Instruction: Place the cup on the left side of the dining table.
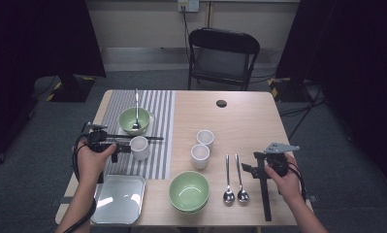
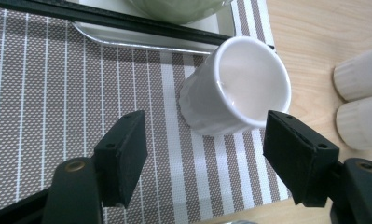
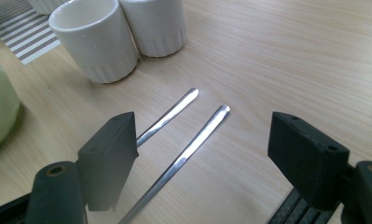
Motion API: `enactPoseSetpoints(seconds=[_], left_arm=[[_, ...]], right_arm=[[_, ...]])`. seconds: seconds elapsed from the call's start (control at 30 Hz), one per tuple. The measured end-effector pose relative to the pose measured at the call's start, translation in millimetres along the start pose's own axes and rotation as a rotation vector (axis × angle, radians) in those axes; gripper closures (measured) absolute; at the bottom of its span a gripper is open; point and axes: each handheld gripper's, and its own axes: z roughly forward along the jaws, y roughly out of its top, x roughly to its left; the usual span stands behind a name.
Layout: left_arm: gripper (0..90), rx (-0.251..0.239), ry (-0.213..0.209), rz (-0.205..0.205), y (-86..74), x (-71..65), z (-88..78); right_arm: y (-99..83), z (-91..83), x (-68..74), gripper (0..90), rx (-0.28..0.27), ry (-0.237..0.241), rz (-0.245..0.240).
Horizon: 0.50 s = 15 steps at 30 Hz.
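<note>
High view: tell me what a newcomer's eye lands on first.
The left gripper stands open beside a white cup on the striped mat. At the table's near edge sits an empty green bowl. Right of it lie two spoons side by side, with the open right gripper next to them.

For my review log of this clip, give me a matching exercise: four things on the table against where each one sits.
Things:
1. white cup
2. spoon
3. metal tray
4. pair of spoons

Places:
A. near left corner of the table
B. bare wood before the right tongs
C. in the far green bowl
D. striped mat, before the open left tongs

Pairs: 1-D, 2-C, 3-A, 4-B
</note>
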Motion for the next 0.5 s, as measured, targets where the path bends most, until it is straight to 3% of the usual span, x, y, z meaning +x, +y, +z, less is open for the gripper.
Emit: enactPoseSetpoints(seconds=[0.5], left_arm=[[30.3,0.005,-0.018,-0.003,-15.2,9.7,-2.8]], right_arm=[[0.4,1.5,2.0,23.0,0.003,-0.002,-0.006]])
